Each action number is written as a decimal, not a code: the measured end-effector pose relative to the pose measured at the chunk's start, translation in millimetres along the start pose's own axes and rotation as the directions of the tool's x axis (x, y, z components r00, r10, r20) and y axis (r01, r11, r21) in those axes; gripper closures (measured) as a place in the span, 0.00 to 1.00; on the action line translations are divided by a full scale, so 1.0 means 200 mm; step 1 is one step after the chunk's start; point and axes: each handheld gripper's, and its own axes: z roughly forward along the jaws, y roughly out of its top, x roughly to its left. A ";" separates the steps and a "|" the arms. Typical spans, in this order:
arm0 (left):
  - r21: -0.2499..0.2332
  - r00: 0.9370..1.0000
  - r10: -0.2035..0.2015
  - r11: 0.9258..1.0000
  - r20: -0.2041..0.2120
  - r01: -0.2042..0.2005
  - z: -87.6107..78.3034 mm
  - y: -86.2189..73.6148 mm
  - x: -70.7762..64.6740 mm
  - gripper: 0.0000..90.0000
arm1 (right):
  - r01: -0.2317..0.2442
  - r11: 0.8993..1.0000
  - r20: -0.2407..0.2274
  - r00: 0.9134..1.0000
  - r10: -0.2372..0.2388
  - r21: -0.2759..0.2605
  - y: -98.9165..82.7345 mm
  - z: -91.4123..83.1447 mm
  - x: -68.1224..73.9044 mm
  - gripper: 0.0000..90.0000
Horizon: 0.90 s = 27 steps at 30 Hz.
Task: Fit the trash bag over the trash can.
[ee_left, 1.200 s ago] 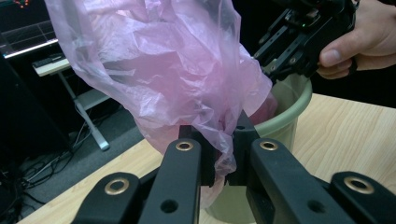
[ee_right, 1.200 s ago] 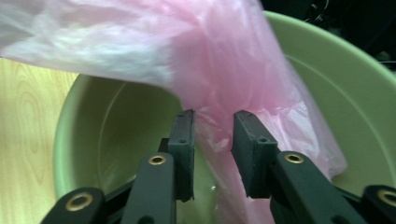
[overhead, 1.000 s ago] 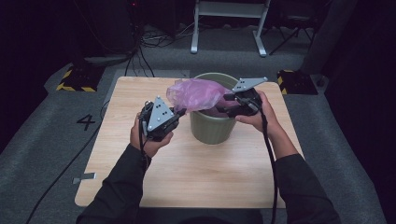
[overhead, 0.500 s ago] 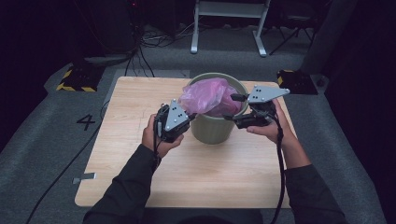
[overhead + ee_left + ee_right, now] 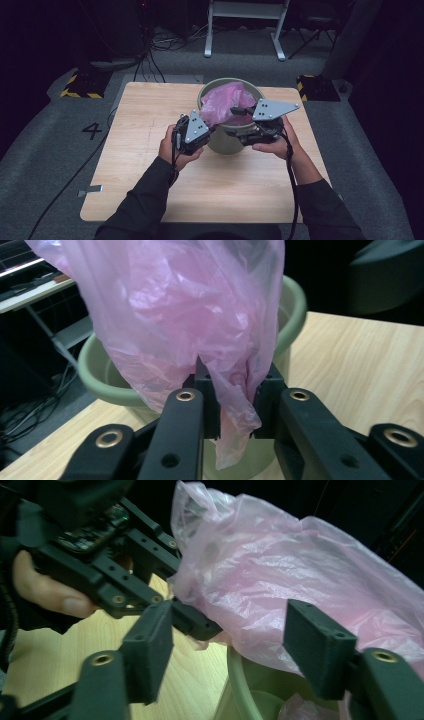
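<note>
Fingers point(image 5: 210, 395) of the left gripper point(image 5: 234, 410) are pinching a fold of the pink plastic bag point(image 5: 190, 315), and they have just been easing slightly apart with the film still caught between them, its loose tail hanging below the pads. In the high view, the left gripper point(image 5: 212, 129) is sitting at the near-left rim of the green bucket point(image 5: 227, 142) while the right gripper point(image 5: 239, 111) is reaching in over the bucket's right side, level with the bag point(image 5: 225, 102). The right gripper's fingers point(image 5: 320, 647) are standing spread and have just been closing a little (nothing is pressed between them); the bag point(image 5: 300, 580) is billowing just beyond and partly between them, and whether either pad is brushing the film cannot be told. The bag is bunching up out of the bucket's mouth, most of it above the rim point(image 5: 240, 680), a scrap of pink showing down inside. The bucket is standing upright toward the far middle of the pale wooden surface point(image 5: 150, 165). The person's left hand point(image 5: 45, 587) is gripping its tool across the bag in the right gripper view.
</note>
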 end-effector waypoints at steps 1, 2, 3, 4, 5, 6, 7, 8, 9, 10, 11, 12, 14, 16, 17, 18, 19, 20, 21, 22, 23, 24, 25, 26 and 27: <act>-0.005 1.000 -0.003 1.000 0.006 0.003 0.00 0.00 -0.01 0.86 | -0.006 1.000 -0.001 1.000 0.006 0.004 0.00 0.01 0.00 0.43; -0.007 1.000 0.001 1.000 0.012 0.000 -0.01 0.00 -0.01 0.86 | -0.008 1.000 0.001 1.000 0.008 0.012 -0.01 0.03 0.00 0.46; -0.008 1.000 0.004 1.000 0.020 -0.003 -0.01 0.00 -0.01 0.84 | -0.008 1.000 0.004 1.000 0.008 0.020 -0.01 0.04 0.00 0.47; -0.011 1.000 0.005 1.000 0.026 -0.005 -0.01 -0.01 -0.02 0.84 | -0.016 1.000 -0.001 1.000 0.016 0.025 -0.01 0.05 0.00 0.47; -0.012 1.000 0.010 1.000 0.029 -0.010 -0.02 -0.01 -0.03 0.84 | -0.022 0.999 -0.012 1.000 0.022 0.024 -0.01 0.06 -0.01 0.47; -0.012 0.999 0.014 1.000 0.029 -0.014 -0.02 -0.01 -0.03 0.83 | -0.024 0.999 -0.022 0.999 0.024 0.024 -0.01 0.07 0.00 0.46; -0.014 0.999 0.018 1.000 0.032 -0.017 -0.02 -0.01 -0.04 0.83 | -0.024 0.999 -0.029 0.999 0.025 0.024 -0.01 0.07 0.00 0.46; -0.015 0.999 0.019 1.000 0.036 -0.019 -0.02 -0.01 -0.04 0.83 | -0.029 0.999 -0.037 0.999 0.030 0.019 -0.01 0.08 0.00 0.45; -0.012 0.999 0.024 1.000 0.036 -0.024 -0.02 -0.01 -0.05 0.82 | -0.038 0.999 -0.049 0.998 0.038 0.014 -0.01 0.08 0.00 0.45; -0.009 0.999 0.024 1.000 0.038 -0.024 -0.02 -0.01 -0.05 0.81 | -0.037 0.999 -0.049 0.998 0.038 0.014 -0.01 0.08 0.01 0.46; -0.008 0.999 0.027 1.000 0.046 -0.027 -0.01 -0.01 -0.05 0.81 | -0.028 0.999 -0.042 0.999 0.029 0.016 -0.01 0.09 0.01 0.48; -0.007 0.998 0.031 0.999 0.048 -0.031 -0.01 -0.02 -0.06 0.81 | -0.025 1.000 -0.044 0.999 0.026 0.017 -0.01 0.09 0.01 0.51; -0.003 0.998 0.041 0.999 0.047 -0.041 -0.01 -0.02 -0.07 0.80 | -0.016 1.000 -0.051 0.999 0.017 0.022 -0.01 0.10 0.02 0.64; -0.004 0.998 0.038 0.999 0.046 -0.038 -0.01 -0.02 -0.07 0.77 | 0.004 0.999 -0.042 0.999 -0.002 0.033 -0.01 0.11 0.03 0.78; -0.005 0.999 0.032 0.999 0.044 -0.032 -0.01 -0.02 -0.07 0.74 | 0.010 1.000 -0.043 0.999 -0.008 0.030 -0.01 0.11 0.03 0.83; -0.013 0.998 0.024 1.000 0.049 -0.024 -0.01 -0.02 -0.07 0.70 | 0.012 1.000 -0.045 0.999 -0.010 0.028 -0.02 0.11 0.03 0.89; -0.016 0.998 0.018 1.000 0.057 -0.017 -0.02 -0.03 -0.07 0.64 | 0.013 1.000 -0.040 0.999 -0.012 0.025 -0.03 0.10 0.03 0.92; -0.020 0.998 0.014 1.000 0.065 -0.012 -0.03 -0.03 -0.07 0.58 | 0.006 1.000 -0.039 0.999 -0.005 0.022 -0.03 0.10 0.02 0.93; -0.024 0.998 0.011 1.000 0.065 -0.009 -0.03 -0.03 -0.07 0.52 | 0.001 1.000 -0.041 0.999 -0.001 0.018 -0.04 0.09 0.02 0.95; -0.034 0.998 0.008 0.999 0.070 -0.006 -0.04 -0.04 -0.06 0.48 | -0.001 1.000 -0.036 0.999 0.002 0.018 -0.05 0.08 0.01 0.95; -0.036 0.996 0.004 0.999 0.087 -0.001 -0.06 -0.05 -0.06 0.43 | -0.005 1.000 -0.032 0.999 0.006 0.016 -0.05 0.08 0.01 0.96; -0.035 0.995 0.002 0.999 0.100 0.002 -0.07 -0.05 -0.05 0.40 | -0.015 1.000 -0.030 0.999 0.015 0.014 -0.06 0.07 0.00 0.96; -0.040 0.995 0.006 0.999 0.095 -0.002 -0.09 -0.06 -0.05 0.38 | -0.019 1.000 -0.024 1.000 0.019 0.013 -0.06 0.06 0.00 0.97; -0.050 0.996 0.005 0.999 0.090 -0.001 -0.12 -0.07 -0.04 0.37 | -0.021 1.000 -0.015 1.000 0.021 0.012 -0.07 0.05 -0.01 0.97; -0.061 0.996 -0.004 0.998 0.093 0.009 -0.14 -0.08 -0.03 0.36 | -0.025 1.000 -0.012 1.000 0.025 0.011 -0.07 0.04 -0.01 0.98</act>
